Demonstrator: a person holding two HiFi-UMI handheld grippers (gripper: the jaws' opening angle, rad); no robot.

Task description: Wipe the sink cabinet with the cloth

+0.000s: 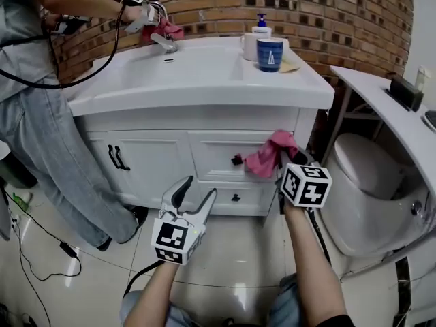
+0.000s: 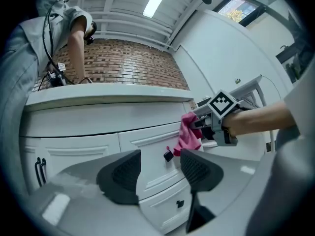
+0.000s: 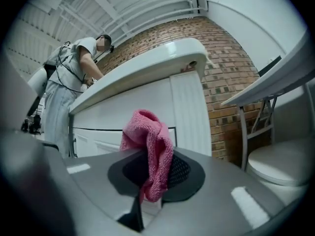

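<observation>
Pink cloth point(image 1: 268, 157) is clamped in the right hand-held gripper point(image 1: 289, 165), jaws shut on its middle. In the right gripper view the pink cloth point(image 3: 147, 146) bunches above the jaws and hangs down between them.

The cloth is up at the front of the white sink cabinet point(image 1: 170, 162), at the right end of the upper right drawer point(image 1: 218, 152), just beside its black knob point(image 1: 236, 160) (contact with the drawer face cannot be told). From the left gripper view the cloth point(image 2: 187, 136) hangs at the same drawer end, with the right hand-held gripper point(image 2: 206, 127) behind it.

The left hand-held gripper point(image 1: 197, 192) is lower, in front of the bottom drawer, apart from the cabinet. Its jaws stand apart with nothing between them; the left gripper view shows only drawer fronts past the left hand-held gripper point(image 2: 160, 173).

On the cabinet's top surface point(image 1: 204, 73): a blue cup point(image 1: 270, 54), a white mug point(image 1: 249, 46) just behind it, and a soap bottle point(image 1: 261, 23) at the back.

A second person point(image 1: 48, 114) stands at the cabinet's left end, reaching to the faucet point(image 1: 163, 41) with another gripper and a second pink cloth point(image 1: 163, 29).

A toilet point(image 1: 371, 189) is to the right of the cabinet, a brick wall point(image 1: 327, 12) is behind it, and the tiled floor point(image 1: 231, 251) is below.
</observation>
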